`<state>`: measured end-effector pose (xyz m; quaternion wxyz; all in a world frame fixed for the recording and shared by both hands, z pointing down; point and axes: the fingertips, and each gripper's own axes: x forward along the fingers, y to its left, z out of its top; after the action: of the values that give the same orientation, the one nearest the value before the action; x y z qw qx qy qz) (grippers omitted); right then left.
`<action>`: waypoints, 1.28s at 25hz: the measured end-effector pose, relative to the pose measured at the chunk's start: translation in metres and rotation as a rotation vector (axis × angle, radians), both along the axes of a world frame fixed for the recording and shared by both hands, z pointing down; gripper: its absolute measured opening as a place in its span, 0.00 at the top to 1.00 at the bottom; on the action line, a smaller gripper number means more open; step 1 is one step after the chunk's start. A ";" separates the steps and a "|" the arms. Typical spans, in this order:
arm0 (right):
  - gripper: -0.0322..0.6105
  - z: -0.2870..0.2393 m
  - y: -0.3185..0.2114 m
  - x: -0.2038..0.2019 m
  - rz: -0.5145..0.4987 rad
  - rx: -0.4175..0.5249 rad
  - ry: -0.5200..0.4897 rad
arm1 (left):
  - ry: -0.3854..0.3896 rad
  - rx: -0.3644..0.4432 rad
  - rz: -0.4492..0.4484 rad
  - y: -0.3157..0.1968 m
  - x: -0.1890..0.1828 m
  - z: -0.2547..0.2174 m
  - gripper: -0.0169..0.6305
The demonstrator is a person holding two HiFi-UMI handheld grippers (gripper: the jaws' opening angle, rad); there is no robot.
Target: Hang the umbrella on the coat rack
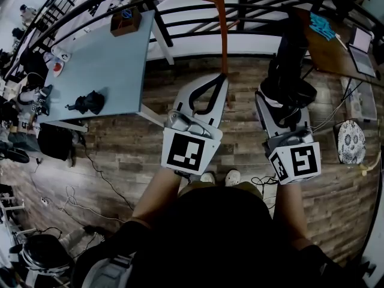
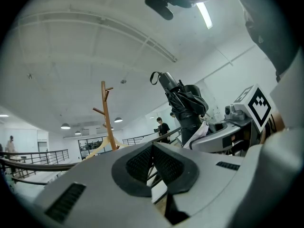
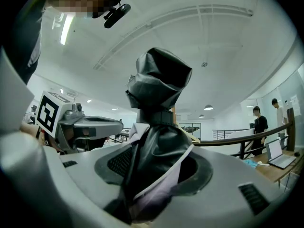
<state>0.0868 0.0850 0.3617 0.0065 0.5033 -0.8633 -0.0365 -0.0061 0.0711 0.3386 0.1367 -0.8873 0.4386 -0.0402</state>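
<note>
The right gripper (image 1: 282, 104) is clamped on the folded black umbrella (image 1: 292, 65). In the right gripper view the jaws stand fairly wide, with the umbrella's bundled fabric (image 3: 156, 127) pressed between the pads (image 3: 118, 161) and a pale strip of it showing at the front. The umbrella sticks out beyond the jaws, toward the upper right of the head view.

The left gripper (image 1: 210, 92) sits at the centre of the head view. In the left gripper view its jaws are together, the dark pads (image 2: 140, 164) meet, and there is nothing between them.

The wooden coat rack (image 1: 223, 26) stands at top centre of the head view, in front of a black railing (image 1: 180, 8). Its pole rises just beyond the left gripper's tips. The umbrella is to the right of the pole and clear of it, not hung on any peg. In the left gripper view the rack (image 2: 105, 115) stands left of centre, with the umbrella (image 2: 186, 103) and the right gripper (image 2: 237, 127) to its right.

A pale blue desk (image 1: 114, 65) fills the upper left of the head view, with a small black object (image 1: 89, 102) on it and a brown box (image 1: 126, 21) at its far edge. Below is wood-plank floor (image 1: 132, 155).
</note>
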 end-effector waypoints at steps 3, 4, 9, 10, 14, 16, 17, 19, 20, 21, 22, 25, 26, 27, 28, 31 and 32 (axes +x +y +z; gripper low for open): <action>0.58 -0.002 0.000 -0.006 0.001 0.002 -0.005 | 0.002 0.009 0.003 -0.001 -0.006 -0.003 0.96; 0.58 -0.003 0.000 -0.008 0.004 0.003 -0.002 | 0.002 0.011 0.005 -0.001 -0.009 -0.004 0.96; 0.58 -0.005 0.004 -0.023 0.028 0.007 0.002 | 0.004 0.021 0.008 0.001 -0.030 -0.007 0.96; 0.58 -0.004 0.006 -0.027 0.034 0.007 0.000 | -0.004 0.030 0.010 0.002 -0.034 -0.008 0.96; 0.58 -0.004 0.013 -0.041 0.060 0.010 -0.002 | -0.023 0.066 0.035 0.009 -0.045 -0.012 0.96; 0.58 -0.005 0.017 -0.046 0.073 0.010 0.001 | 0.000 0.060 0.045 0.011 -0.052 -0.015 0.96; 0.58 -0.005 0.018 -0.048 0.080 0.011 0.003 | 0.007 0.058 0.049 0.011 -0.056 -0.016 0.96; 0.58 -0.005 0.021 -0.051 0.092 0.013 0.005 | 0.014 0.058 0.055 0.013 -0.061 -0.017 0.96; 0.58 -0.005 0.023 -0.052 0.095 0.014 0.005 | 0.020 0.057 0.057 0.013 -0.064 -0.017 0.96; 0.58 -0.005 0.024 -0.053 0.097 0.015 0.007 | 0.026 0.055 0.056 0.013 -0.066 -0.017 0.96; 0.58 -0.005 0.024 -0.055 0.098 0.015 0.011 | 0.030 0.054 0.055 0.012 -0.069 -0.018 0.96; 0.58 -0.005 0.021 -0.058 0.101 0.021 0.019 | 0.035 0.059 0.055 0.008 -0.073 -0.019 0.96; 0.58 -0.005 0.020 -0.059 0.101 0.023 0.019 | 0.037 0.062 0.055 0.007 -0.073 -0.019 0.96; 0.58 -0.005 0.019 -0.059 0.100 0.024 0.018 | 0.039 0.063 0.054 0.006 -0.073 -0.019 0.96; 0.58 -0.003 0.017 -0.059 0.099 0.024 0.018 | 0.040 0.064 0.053 0.005 -0.073 -0.019 0.96; 0.58 0.000 0.010 -0.057 0.091 0.025 0.019 | 0.038 0.066 0.044 -0.001 -0.072 -0.017 0.96; 0.58 0.001 0.005 -0.056 0.088 0.025 0.019 | 0.037 0.066 0.040 -0.005 -0.071 -0.017 0.96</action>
<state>0.0307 0.0902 0.3624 0.0098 0.5406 -0.8396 -0.0518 -0.0770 0.0658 0.3221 0.1586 -0.8915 0.4243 -0.0064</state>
